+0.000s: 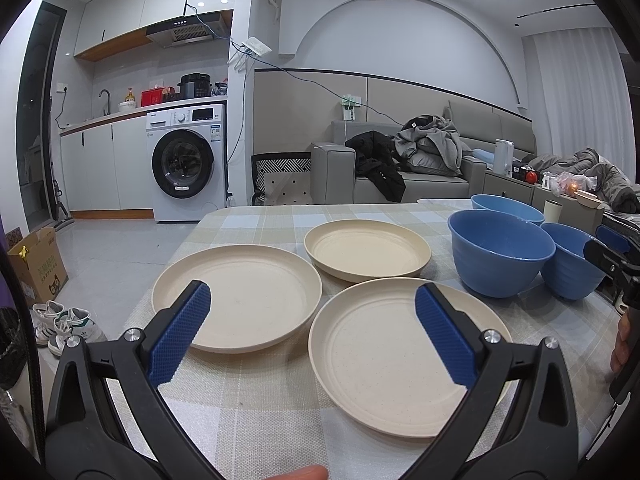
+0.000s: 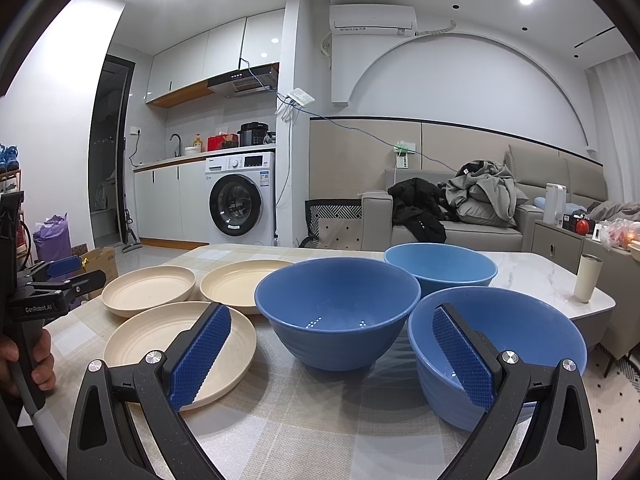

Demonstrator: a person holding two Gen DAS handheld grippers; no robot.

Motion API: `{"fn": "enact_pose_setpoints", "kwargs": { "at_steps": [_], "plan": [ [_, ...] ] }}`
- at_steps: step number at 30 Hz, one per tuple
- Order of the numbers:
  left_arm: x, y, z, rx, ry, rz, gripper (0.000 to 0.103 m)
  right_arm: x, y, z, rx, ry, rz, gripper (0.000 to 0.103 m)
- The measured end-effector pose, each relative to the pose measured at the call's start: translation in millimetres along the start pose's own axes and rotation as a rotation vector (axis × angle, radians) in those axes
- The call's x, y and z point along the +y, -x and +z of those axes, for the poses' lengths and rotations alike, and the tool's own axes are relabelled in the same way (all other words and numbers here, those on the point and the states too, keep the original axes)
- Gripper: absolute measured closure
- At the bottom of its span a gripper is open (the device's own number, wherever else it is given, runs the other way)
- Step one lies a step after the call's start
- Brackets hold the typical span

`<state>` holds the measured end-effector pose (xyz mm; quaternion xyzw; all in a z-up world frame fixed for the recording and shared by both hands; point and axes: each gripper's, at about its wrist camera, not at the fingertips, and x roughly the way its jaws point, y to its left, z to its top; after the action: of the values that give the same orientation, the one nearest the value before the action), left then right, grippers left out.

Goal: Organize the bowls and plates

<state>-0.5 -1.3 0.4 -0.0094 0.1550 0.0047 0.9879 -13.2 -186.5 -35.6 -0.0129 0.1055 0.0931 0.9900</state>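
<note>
Three cream plates lie apart on the checked tablecloth: a left plate [image 1: 236,300], a far plate [image 1: 368,250] and a near plate [image 1: 384,356]. Three blue bowls stand to their right: a middle bowl [image 2: 336,312], a far bowl [image 2: 440,268] and a near bowl [image 2: 516,344]. My left gripper [image 1: 312,320] is open and empty, held above the near edges of the left and near plates. My right gripper [image 2: 332,344] is open and empty, in front of the middle and near bowls, its right finger over the near bowl.
The table [image 2: 532,276] has a bare marble end at the right with a cream tumbler [image 2: 587,278] on it. A cardboard box [image 1: 38,264] and shoes [image 1: 64,322] lie on the floor to the left. A sofa [image 1: 420,176] stands behind the table.
</note>
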Motion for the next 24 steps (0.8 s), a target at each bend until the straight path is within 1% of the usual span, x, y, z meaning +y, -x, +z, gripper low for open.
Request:
{"fn": "enact_pose_setpoints", "kwargs": {
  "at_steps": [14, 18, 20, 22, 24],
  "plan": [
    [0, 0, 0, 0.001, 0.002, -0.002, 0.001, -1, -6, 0, 0.033, -0.003, 0.002, 0.000],
    [2, 2, 1, 0.006, 0.008, 0.001, 0.001, -1, -10, 0, 0.056, -0.001, 0.003, 0.000],
    [10, -3, 3, 0.009, 0.017, 0.004, 0.001, 0, -12, 0, 0.069, 0.003, 0.000, 0.000],
    [12, -3, -1, 0.009, 0.033, 0.011, 0.001, 2, -14, 0, 0.090, 0.008, 0.007, 0.000],
    [10, -7, -8, 0.032, 0.047, 0.006, 0.001, 2, -18, 2, 0.104, 0.000, 0.009, 0.000]
  ]
}}
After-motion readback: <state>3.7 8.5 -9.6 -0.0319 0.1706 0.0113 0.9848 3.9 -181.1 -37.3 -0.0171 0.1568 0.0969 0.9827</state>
